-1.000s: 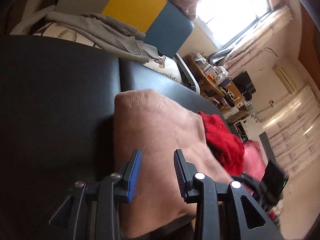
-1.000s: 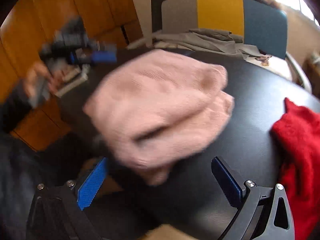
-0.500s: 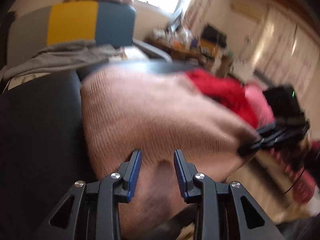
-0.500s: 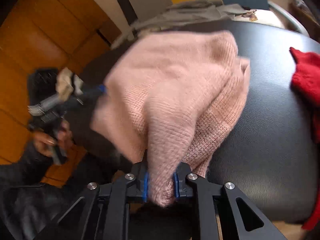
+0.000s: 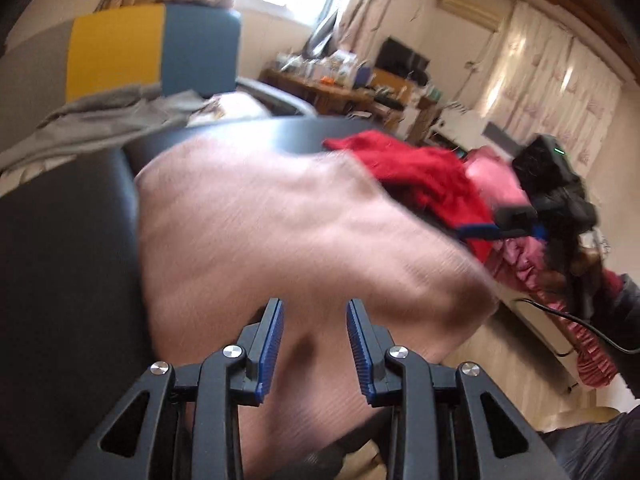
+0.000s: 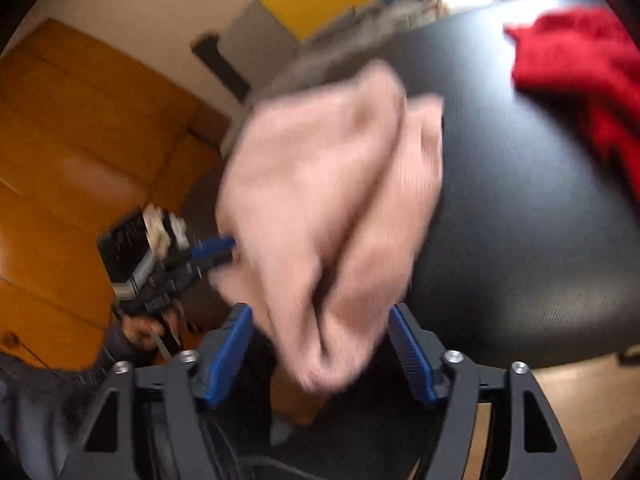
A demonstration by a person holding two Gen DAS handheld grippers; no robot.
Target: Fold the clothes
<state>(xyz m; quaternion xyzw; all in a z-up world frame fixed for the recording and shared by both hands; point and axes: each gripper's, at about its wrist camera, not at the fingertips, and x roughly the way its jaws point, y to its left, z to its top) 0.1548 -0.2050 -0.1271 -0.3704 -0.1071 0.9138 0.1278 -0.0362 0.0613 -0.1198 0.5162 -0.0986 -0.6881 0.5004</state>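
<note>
Fingers of the right gripper have just been opening, now wide around the folded pink knit sweater without pressing it; the left gripper stands narrowly parted over it on the black counter.

The pictures show two grippers: the left gripper at the bottom centre of its own view, and the right gripper at the bottom centre of its own. One pink sweater fills the middle of the frame. One red garment lies right of centre, one grey garment at the left, and one black table sits under them. One tricolour chair back stands at the upper left.
</note>
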